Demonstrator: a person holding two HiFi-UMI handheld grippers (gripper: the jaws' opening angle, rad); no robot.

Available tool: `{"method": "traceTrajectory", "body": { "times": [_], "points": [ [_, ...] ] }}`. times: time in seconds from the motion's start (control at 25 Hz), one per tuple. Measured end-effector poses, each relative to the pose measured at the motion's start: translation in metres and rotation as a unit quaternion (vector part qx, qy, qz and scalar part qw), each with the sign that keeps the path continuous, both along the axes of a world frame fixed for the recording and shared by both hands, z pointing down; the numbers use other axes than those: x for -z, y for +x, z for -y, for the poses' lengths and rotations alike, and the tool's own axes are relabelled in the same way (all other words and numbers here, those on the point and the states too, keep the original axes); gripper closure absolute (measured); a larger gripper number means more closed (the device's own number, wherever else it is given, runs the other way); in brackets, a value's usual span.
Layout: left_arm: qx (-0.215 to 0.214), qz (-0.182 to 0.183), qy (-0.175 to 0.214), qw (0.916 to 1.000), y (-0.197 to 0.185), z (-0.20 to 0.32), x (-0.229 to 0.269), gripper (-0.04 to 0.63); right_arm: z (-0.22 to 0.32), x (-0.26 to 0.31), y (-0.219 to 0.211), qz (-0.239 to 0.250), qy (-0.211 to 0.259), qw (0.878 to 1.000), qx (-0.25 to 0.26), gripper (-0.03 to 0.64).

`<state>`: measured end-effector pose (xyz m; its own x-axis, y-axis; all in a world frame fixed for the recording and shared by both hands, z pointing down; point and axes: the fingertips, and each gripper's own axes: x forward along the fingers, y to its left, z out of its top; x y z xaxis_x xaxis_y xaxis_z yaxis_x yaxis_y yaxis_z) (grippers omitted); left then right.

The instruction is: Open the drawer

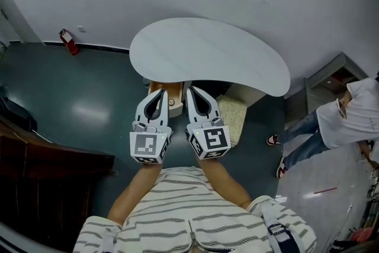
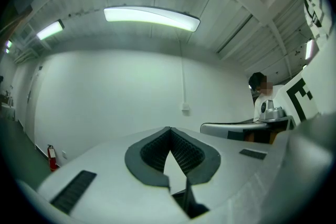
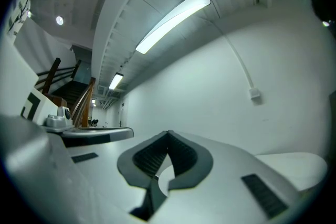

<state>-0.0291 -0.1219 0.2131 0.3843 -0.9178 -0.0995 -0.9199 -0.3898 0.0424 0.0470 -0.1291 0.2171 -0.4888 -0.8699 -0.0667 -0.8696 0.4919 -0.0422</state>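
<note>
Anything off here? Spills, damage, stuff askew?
Nothing stands out. The white table looks intact, with nothing spilled on it. The left gripper and right gripper are shut and empty, side by side before its near edge.

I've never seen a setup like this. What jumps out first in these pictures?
A white bean-shaped table top fills the middle of the head view. Just below it, side by side, are the left gripper and right gripper, jaws shut on nothing, each bearing a black-and-white marker cube. A red fire extinguisher stands at the far left.
</note>
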Motion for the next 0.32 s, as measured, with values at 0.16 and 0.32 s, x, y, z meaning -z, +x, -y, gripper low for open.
{"method": "traceTrajectory", "body": {
  "times": [0.16, 0.32],
  "points": [
    [0.002, 0.000, 0.000, 1.0000, 0.006, 0.001, 0.000, 0.591, 0.002, 0.001, 0.007, -0.001, 0.003, 1.000, 0.001, 0.604],
    [0.005, 0.000, -0.001, 1.0000, 0.014, 0.004, 0.000, 0.589, 0.005, 0.002, 0.015, -0.001, 0.005, 1.000, 0.001, 0.603]
  ]
}}
